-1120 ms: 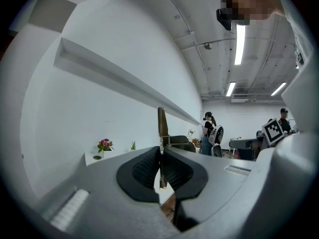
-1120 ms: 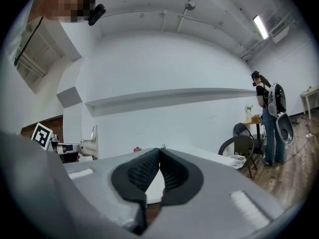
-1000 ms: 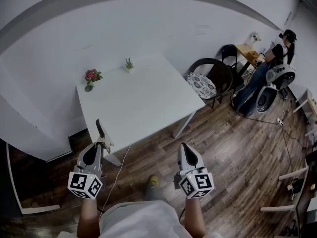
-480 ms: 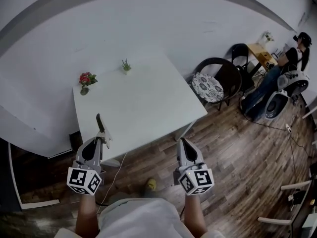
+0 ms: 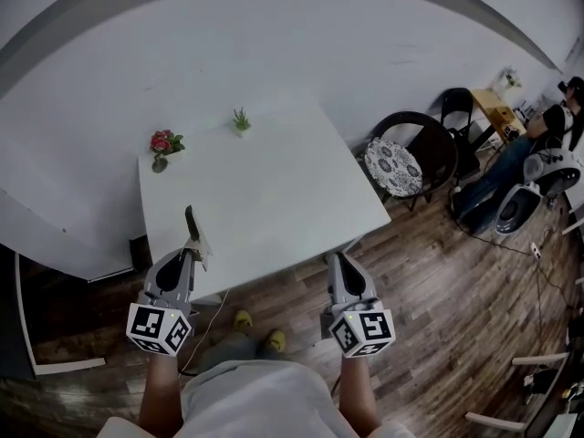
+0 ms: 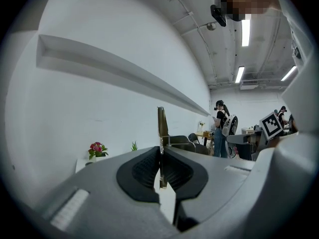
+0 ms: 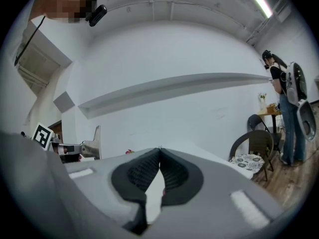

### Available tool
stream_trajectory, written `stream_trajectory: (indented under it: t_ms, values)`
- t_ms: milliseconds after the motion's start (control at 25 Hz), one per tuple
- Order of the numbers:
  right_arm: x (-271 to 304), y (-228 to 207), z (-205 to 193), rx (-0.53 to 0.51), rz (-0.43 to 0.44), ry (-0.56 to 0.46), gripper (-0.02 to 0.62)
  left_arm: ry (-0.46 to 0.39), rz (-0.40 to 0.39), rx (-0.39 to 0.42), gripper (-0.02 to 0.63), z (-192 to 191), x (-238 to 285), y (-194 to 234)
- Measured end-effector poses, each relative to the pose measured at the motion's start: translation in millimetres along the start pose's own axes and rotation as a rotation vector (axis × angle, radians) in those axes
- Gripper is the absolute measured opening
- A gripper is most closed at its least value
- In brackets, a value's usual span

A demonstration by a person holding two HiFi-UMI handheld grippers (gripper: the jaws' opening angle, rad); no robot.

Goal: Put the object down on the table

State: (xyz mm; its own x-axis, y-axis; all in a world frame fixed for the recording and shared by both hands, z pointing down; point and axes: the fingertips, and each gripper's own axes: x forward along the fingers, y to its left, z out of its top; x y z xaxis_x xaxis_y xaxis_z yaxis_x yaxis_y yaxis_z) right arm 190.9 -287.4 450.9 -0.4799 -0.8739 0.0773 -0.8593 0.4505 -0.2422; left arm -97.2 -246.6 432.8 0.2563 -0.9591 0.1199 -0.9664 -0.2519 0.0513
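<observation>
Smooth white table (image 5: 274,190), thin dark strip (image 5: 191,224)

A white square worktop (image 5: 274,199) stands against a white wall. A small pot of red flowers (image 5: 162,142) and a small green plant (image 5: 241,119) sit along its far edge. The left tongs (image 5: 193,252) grip a thin dark flat strip (image 5: 191,222) that points up at the worktop's near left edge. The right tongs (image 5: 338,261) hang by the near right edge, above a brown wooden floor (image 5: 438,272).
</observation>
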Motion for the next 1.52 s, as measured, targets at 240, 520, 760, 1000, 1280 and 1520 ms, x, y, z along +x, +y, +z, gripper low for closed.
stream_trajectory:
  t_ms: [240, 520, 760, 1000, 1280, 1520]
  values:
    - [34, 2, 5, -0.018, 0.001, 0.013, 0.003, -0.004, 0.001, -0.024, 0.009, 0, 27, 26]
    - [71, 3, 14, -0.037, -0.018, 0.005, 0.003, -0.003, -0.022, -0.042, 0.009, 1, 64, 56]
    - [88, 13, 11, -0.047, -0.031, 0.003, 0.003, 0.002, -0.058, -0.048, 0.009, -6, 84, 71]
    - [90, 12, 5, -0.048, -0.059, -0.002, 0.003, 0.009, -0.085, -0.047, 0.009, -15, 93, 77]
    - [93, 14, 1, -0.056, -0.069, 0.001, 0.003, 0.036, -0.103, -0.026, 0.009, -28, 103, 80]
    - [99, 20, -2, -0.057, -0.063, 0.008, 0.003, 0.112, -0.107, 0.152, 0.010, -47, 111, 83]
